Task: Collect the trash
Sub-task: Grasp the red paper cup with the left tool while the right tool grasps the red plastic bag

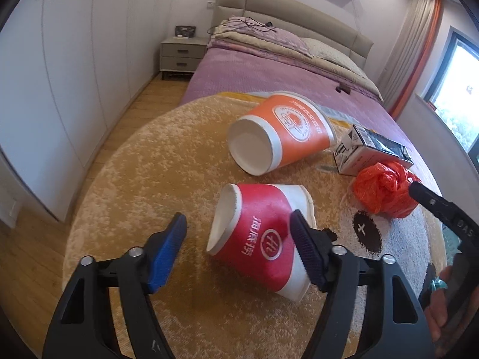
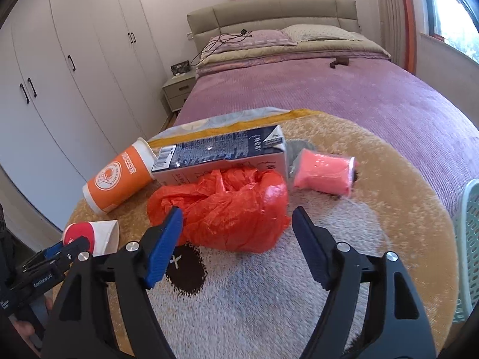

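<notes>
Both tongs stand released over a round rug on the bed: the left tongs straddle a red paper cup lying on its side. Just ahead of the right tongs lies a crumpled orange plastic bag, touching their left finger.

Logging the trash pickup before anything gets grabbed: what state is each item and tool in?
Red cup: on its side, crushed, between the open left tool fingers.
Orange cup: on its side.
Carton: lying flat.
Orange bag: crumpled, unheld.
Pink packet: lying down.
Right tool: open.
</notes>
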A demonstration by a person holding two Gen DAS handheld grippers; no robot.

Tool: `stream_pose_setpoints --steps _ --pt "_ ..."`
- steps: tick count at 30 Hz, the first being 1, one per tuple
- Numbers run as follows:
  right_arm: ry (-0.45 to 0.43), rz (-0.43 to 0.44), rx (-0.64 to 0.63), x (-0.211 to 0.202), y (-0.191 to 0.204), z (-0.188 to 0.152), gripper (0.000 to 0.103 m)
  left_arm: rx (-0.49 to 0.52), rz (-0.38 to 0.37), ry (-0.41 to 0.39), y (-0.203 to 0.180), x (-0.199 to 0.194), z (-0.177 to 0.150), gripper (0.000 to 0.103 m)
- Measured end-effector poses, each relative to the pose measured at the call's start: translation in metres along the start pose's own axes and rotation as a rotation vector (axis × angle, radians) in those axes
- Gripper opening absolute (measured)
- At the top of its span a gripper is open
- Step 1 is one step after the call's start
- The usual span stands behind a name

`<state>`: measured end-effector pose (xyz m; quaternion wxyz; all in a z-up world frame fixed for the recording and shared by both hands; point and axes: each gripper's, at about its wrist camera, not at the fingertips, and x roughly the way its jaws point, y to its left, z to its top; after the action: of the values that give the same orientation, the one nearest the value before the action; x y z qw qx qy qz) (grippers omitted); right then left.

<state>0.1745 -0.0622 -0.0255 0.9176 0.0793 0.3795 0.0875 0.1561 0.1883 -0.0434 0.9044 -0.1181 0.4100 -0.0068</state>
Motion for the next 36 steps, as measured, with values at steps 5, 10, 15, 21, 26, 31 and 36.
stream_pose_setpoints --steps 5,10,15,21,26,31,36 --pt "0.023 0.009 -0.001 0.013 0.002 -0.004 0.072 0.000 -0.036 0.011 -0.006 0.004 -0.005 0.054" --pt "0.049 0.010 -0.006 0.020 0.002 -0.004 0.069 0.010 -0.038 -0.002 -0.010 -0.001 -0.009 0.046" --pt "0.070 0.006 -0.019 0.021 0.001 -0.006 0.046 0.012 -0.051 -0.012 -0.015 -0.009 -0.015 0.039" --pt "0.083 -0.009 -0.002 0.009 -0.004 -0.010 0.036 0.022 -0.057 -0.017 -0.024 -0.017 -0.024 0.037" --pt "0.084 -0.014 0.055 -0.012 -0.015 -0.015 0.035 0.025 -0.095 -0.021 -0.034 -0.028 -0.032 0.035" --pt "0.044 -0.025 0.085 -0.042 -0.029 -0.016 0.035 0.049 -0.126 -0.030 -0.053 -0.036 -0.037 0.035" --pt "0.001 -0.046 0.102 -0.072 -0.045 -0.015 0.035 0.082 -0.172 -0.042 -0.078 -0.044 -0.037 0.035"
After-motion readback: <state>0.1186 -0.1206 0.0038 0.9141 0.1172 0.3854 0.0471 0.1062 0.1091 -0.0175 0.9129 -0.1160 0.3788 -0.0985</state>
